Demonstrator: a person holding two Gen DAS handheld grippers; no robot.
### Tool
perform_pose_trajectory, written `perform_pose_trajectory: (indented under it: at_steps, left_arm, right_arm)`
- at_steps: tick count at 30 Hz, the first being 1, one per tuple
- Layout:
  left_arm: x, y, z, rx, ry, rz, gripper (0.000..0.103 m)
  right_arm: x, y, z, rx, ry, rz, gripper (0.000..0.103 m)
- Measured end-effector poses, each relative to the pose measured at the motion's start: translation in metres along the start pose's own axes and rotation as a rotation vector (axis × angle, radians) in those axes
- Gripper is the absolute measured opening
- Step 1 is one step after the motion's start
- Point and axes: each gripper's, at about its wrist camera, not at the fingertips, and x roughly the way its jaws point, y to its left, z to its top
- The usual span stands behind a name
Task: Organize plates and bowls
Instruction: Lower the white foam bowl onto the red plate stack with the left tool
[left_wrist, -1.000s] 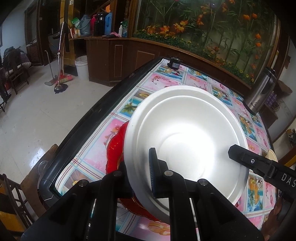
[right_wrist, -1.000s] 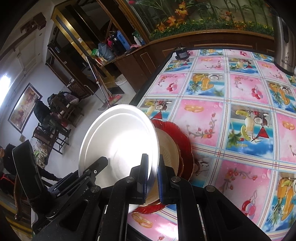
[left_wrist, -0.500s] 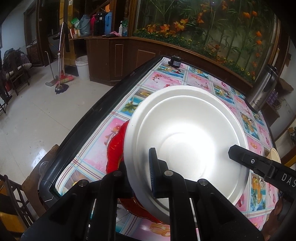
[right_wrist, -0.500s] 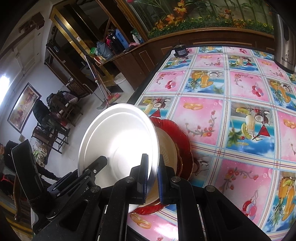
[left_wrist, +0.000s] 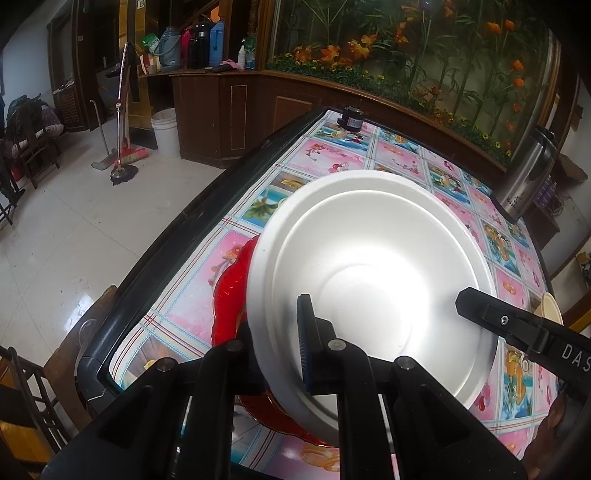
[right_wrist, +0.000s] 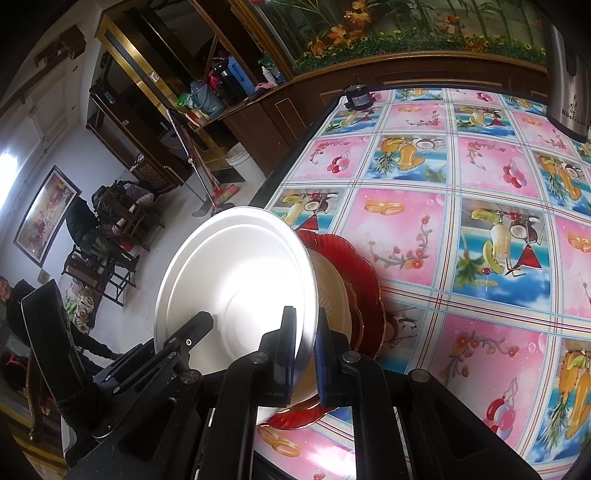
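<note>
Both my grippers pinching one white plate, left gripper (left_wrist: 280, 332) clamped on its near rim, right gripper (right_wrist: 306, 350) on the opposite rim, white plate (left_wrist: 369, 273) tilted above red plate (right_wrist: 364, 288), apparently lifted clear, floral tablecloth (right_wrist: 461, 221) beneath.

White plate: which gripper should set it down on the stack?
Probably right. The right gripper clamps the white plate at its rim, beside the red plate. The left gripper also grips it.
</note>
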Motion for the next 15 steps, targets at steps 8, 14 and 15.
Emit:
perform_pose_trajectory:
  at_steps: [8,14,15]
  left_arm:
    - [0.0028,-0.0015,-0.0005,0.003,0.003,0.004,0.010]
    - [0.0024,-0.0012,-0.0001,0.004,0.002,0.005,0.010]
    - [0.0028,-0.0014,0.0000,0.004,0.002,0.004,0.010]
  right_arm:
    - [0.0002,0.0004,-0.0007,0.002,0.001,0.000,0.008]
    - [0.0001,0.0003,-0.0007,0.002,0.002,0.001,0.008]
    - [-0.0003,0.0003,-0.0008,0.002,0.002,0.001,0.008]
